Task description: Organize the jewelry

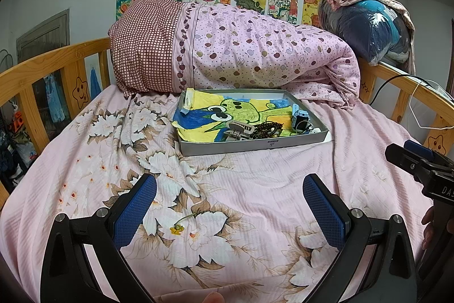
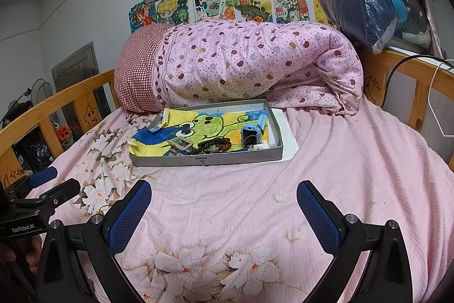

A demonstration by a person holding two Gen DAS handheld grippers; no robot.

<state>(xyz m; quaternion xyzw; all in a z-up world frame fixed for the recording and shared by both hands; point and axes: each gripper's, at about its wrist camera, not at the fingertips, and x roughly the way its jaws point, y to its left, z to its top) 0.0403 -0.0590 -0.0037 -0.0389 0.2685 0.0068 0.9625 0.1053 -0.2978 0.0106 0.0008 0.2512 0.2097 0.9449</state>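
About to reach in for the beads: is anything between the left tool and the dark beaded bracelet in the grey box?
Only bare pink floral bedsheet lies between the open left tool and the shallow grey box. Its low front wall stands before the dark beaded bracelet, with a beige hair claw right beside it.

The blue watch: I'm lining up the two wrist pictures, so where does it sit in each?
Left wrist view: the blue watch lies at the right end of the grey tray, right of centre in the picture.
Right wrist view: the blue watch lies at the tray's right end, just above centre.
Shared landmark: the dark bead bracelet, left of the watch.
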